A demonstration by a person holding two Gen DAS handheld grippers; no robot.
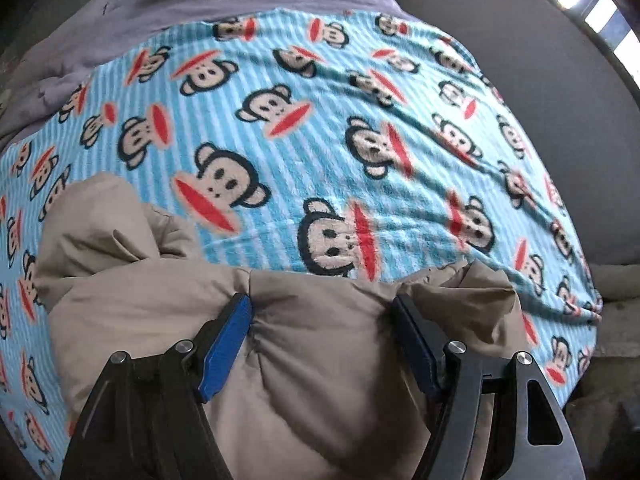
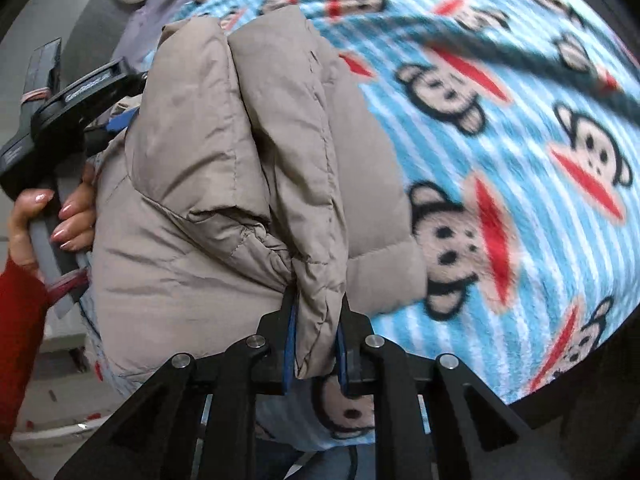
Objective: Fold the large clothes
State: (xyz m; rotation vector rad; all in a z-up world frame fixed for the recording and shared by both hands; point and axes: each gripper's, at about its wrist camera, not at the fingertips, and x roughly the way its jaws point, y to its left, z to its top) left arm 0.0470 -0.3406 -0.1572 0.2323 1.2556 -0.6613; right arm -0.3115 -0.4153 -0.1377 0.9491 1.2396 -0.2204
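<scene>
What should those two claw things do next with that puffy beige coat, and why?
Probably close the left gripper on the puffer jacket. Its jaws stand wide apart with a padded bulge of the jacket between them, not pinched, while the right gripper is already clamped on a fold of the fabric. With both ends held, the jacket could be lifted and folded over the monkey-print blanket.

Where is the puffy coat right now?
The coat lies on the monkey blanket, at its near edge, pinched by the right gripper and straddled by the left gripper.
</scene>
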